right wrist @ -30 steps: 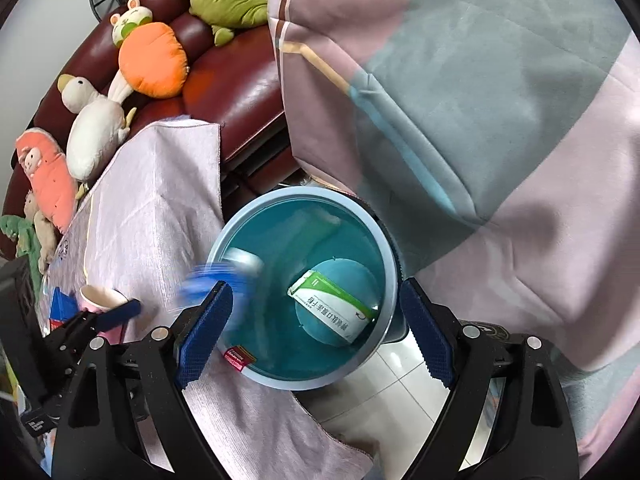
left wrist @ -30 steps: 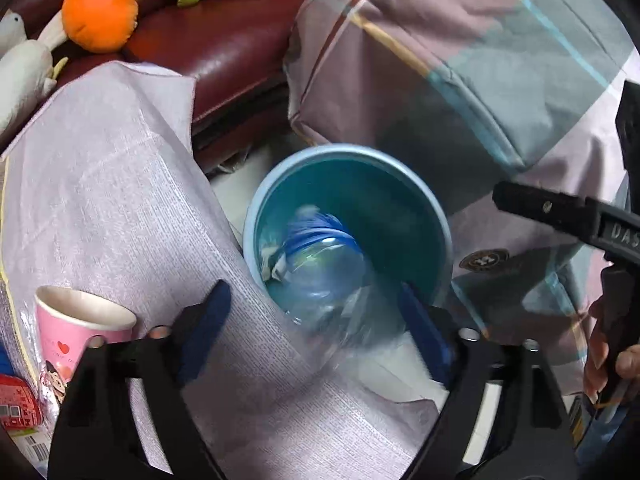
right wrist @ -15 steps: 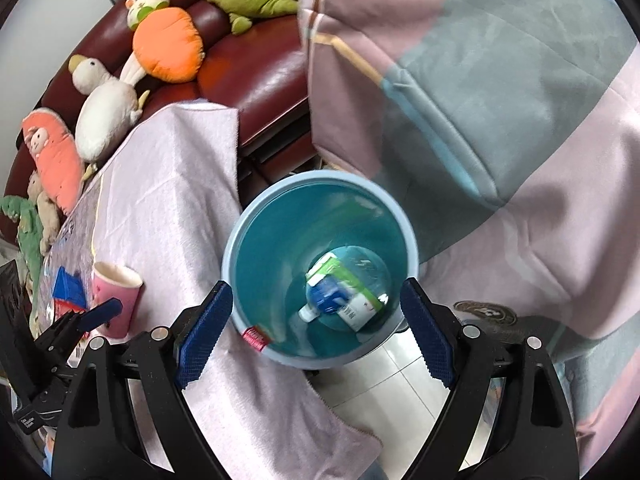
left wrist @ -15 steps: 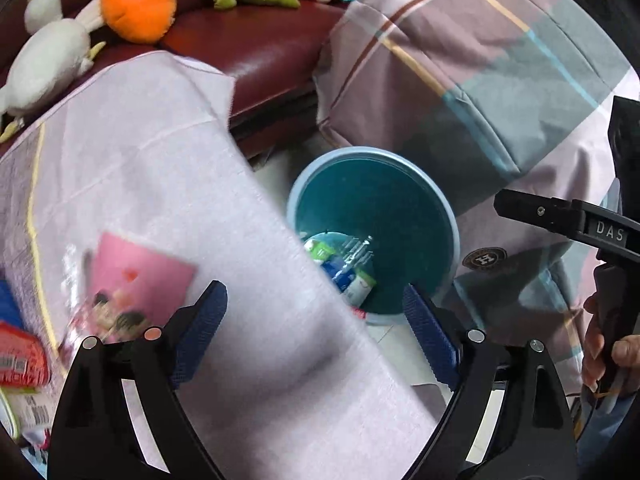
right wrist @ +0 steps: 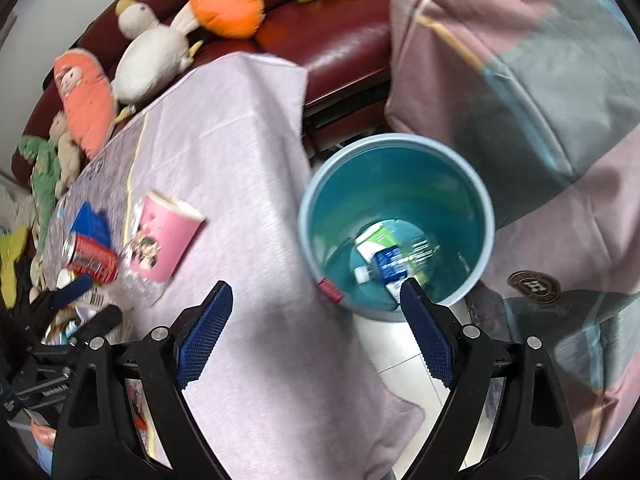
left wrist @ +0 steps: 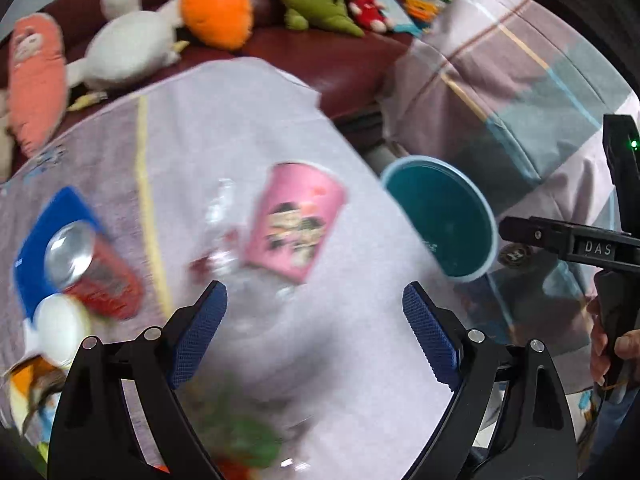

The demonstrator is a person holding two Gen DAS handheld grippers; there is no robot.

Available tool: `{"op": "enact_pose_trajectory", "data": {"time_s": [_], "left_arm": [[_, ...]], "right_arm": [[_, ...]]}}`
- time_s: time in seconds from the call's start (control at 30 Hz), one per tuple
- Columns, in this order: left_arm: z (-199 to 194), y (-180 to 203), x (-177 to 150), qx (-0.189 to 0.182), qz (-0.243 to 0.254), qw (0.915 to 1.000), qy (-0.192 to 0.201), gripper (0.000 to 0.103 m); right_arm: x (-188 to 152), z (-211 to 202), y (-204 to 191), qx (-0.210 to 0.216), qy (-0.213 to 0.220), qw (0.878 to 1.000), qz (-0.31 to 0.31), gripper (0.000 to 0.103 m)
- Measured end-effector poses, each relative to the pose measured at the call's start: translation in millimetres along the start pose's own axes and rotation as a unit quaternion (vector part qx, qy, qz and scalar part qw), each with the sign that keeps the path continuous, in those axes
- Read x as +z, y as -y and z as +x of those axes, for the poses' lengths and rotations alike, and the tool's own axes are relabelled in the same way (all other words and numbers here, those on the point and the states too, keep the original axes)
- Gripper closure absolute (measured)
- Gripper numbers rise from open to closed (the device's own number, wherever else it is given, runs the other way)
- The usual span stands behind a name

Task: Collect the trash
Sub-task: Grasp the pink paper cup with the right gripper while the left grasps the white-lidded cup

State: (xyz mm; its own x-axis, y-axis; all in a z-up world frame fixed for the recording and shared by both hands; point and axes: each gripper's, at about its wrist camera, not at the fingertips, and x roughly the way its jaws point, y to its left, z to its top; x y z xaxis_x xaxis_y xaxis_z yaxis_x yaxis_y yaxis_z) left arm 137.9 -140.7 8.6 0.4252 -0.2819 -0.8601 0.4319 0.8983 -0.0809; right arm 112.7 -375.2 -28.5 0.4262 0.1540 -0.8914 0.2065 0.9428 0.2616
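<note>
A blue trash bin point(right wrist: 396, 224) stands on the floor beside the cloth-covered table point(right wrist: 248, 208); a plastic bottle point(right wrist: 394, 260) and a green-white carton lie inside. It also shows in the left wrist view point(left wrist: 440, 220). My left gripper point(left wrist: 314, 334) is open and empty over the table, just short of a pink paper cup point(left wrist: 296, 220). A red can point(left wrist: 96, 268) and a crumpled clear plastic piece point(left wrist: 224, 216) lie left of the cup. My right gripper point(right wrist: 316, 334) is open and empty above the table edge, near the bin.
Plush toys point(right wrist: 152, 52) line a dark red sofa point(right wrist: 332, 48) behind the table. A plaid quilt point(right wrist: 540, 92) hangs right of the bin. More wrappers point(left wrist: 36, 384) lie at the table's left edge. The right gripper's body point(left wrist: 600, 248) shows at the right of the left wrist view.
The bottle dropped from my left gripper into the bin. My left gripper then swung left from the bin over the table toward the pink cup. My right gripper drew back slightly.
</note>
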Motion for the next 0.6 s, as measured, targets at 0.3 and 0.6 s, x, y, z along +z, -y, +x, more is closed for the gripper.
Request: {"op": "enact_pose_trajectory", "data": {"time_s": [0.3,0.6], "left_arm": [[-51.1,-85.0,-29.3,0.059,-0.046,0.9961,0.047,0.012],[-52.3,-161.4,-50.0,0.1,-0.084,0.9906,0.04,0.01]], "right_arm": [[-13.1,6.9,-61.5,-0.002,-0.018,0.999,-0.042,0.021],[-17.6,17.8,-121.8,-0.001,-0.031,0.996,-0.085,0.021]]}}
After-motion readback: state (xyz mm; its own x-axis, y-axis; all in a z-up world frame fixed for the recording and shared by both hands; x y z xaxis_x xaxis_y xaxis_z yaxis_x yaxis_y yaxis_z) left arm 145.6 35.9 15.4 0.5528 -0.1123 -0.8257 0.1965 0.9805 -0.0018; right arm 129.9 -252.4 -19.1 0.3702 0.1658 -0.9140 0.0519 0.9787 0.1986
